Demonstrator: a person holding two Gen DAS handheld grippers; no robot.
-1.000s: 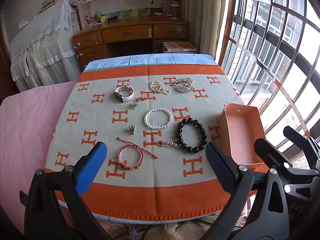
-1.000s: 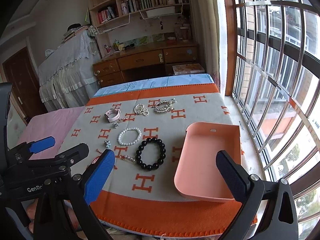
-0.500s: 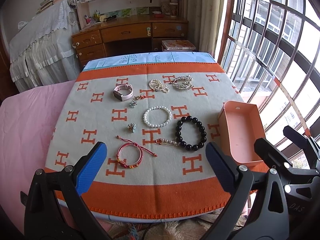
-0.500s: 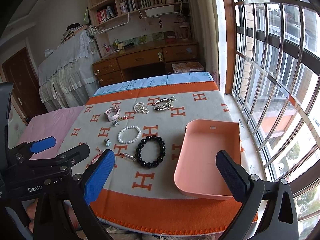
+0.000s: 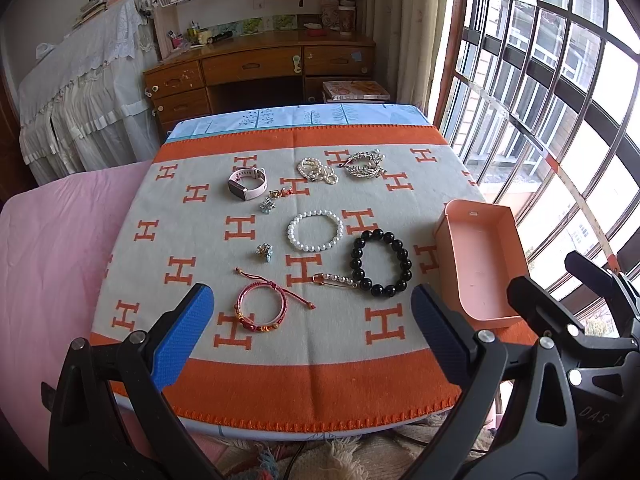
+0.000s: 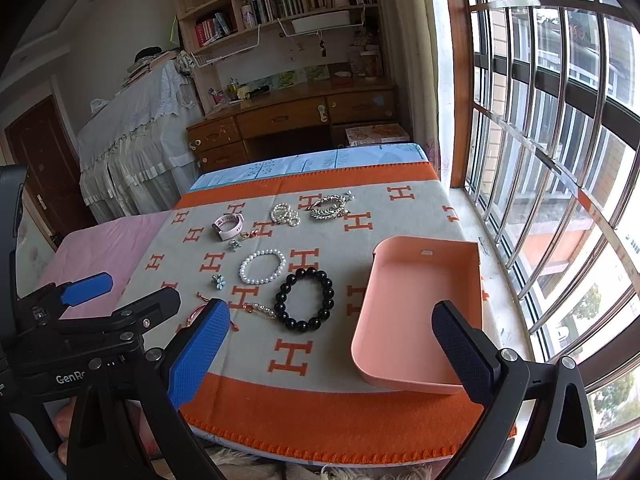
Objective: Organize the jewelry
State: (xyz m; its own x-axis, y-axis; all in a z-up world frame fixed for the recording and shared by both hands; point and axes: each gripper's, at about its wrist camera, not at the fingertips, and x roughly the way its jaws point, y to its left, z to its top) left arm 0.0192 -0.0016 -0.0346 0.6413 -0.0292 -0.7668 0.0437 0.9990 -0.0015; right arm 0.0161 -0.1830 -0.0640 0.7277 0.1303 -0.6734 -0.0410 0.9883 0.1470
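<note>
Jewelry lies spread on an orange and beige H-patterned blanket [image 5: 192, 248]: a black bead bracelet [image 5: 381, 263] [image 6: 305, 298], a white pearl bracelet [image 5: 315, 230] [image 6: 262, 267], a red cord bracelet [image 5: 261, 307], a pearl pin [image 5: 336, 279], a pink watch [image 5: 247, 183], a pearl strand [image 5: 316, 170] and a silver leaf piece [image 5: 365, 164]. An empty pink tray [image 5: 480, 264] [image 6: 420, 312] sits at the right. My left gripper [image 5: 312, 336] is open and empty above the near edge. My right gripper [image 6: 332, 348] is open and empty, near the tray.
Small earrings and charms [image 5: 265, 251] lie between the bracelets. A pink sheet [image 5: 52, 240] covers the bed to the left. A barred window [image 6: 560, 160] runs along the right. A wooden desk [image 5: 256, 68] stands beyond the far edge.
Both grippers have pulled back and risen slightly, so the blanket and jewelry look a little farther away. Nothing on the blanket has moved.
</note>
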